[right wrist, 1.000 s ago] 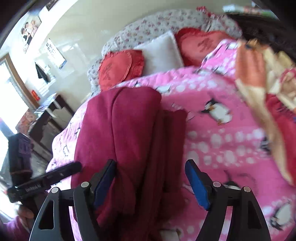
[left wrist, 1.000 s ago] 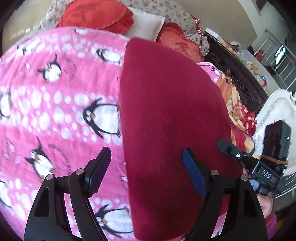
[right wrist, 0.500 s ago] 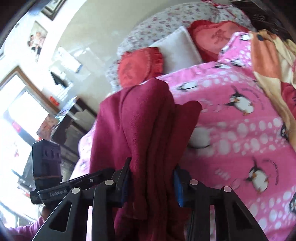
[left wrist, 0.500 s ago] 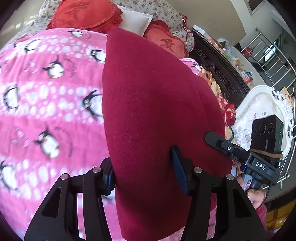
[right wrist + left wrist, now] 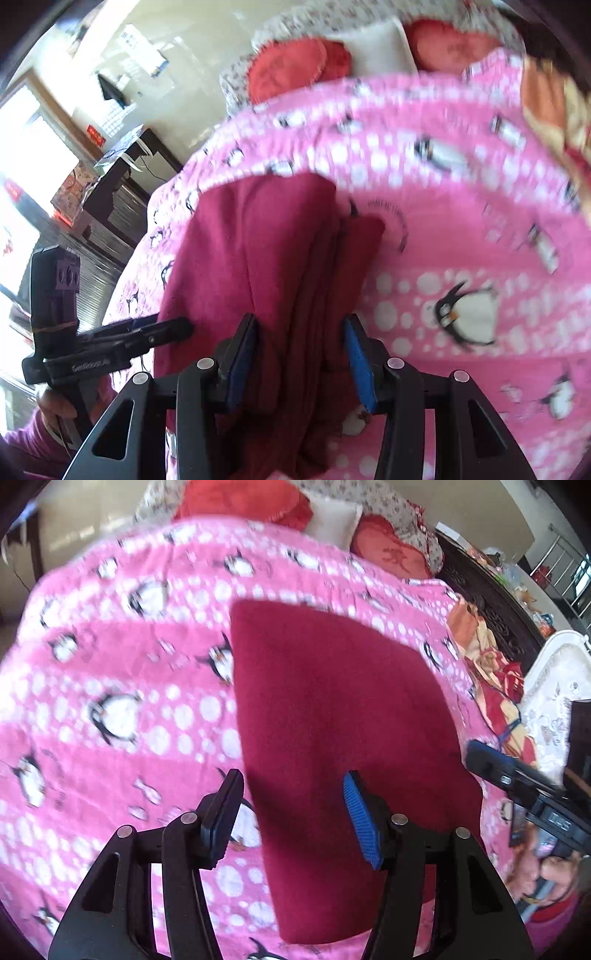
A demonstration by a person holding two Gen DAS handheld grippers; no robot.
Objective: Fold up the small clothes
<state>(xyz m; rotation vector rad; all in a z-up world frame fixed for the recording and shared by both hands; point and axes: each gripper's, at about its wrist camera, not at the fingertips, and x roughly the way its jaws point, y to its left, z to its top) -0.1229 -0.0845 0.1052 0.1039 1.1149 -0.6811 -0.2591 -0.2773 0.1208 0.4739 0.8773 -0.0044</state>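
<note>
A dark red folded garment (image 5: pixel 340 716) lies flat on the pink penguin blanket (image 5: pixel 122 672) covering the bed. My left tool (image 5: pixel 291 812) hangs spread over its near edge; my right tool (image 5: pixel 301 358) straddles its bunched layers, not clamped. The fold looks laid down; next, I judge, comes smoothing.

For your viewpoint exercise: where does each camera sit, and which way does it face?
Left wrist: on the left gripper, facing the dark red fleece garment on the pink penguin-print blanket; the right gripper is at right.
Right wrist: on the right gripper, facing the garment's bunched edge.
Both show the red heart-shaped cushions.
</note>
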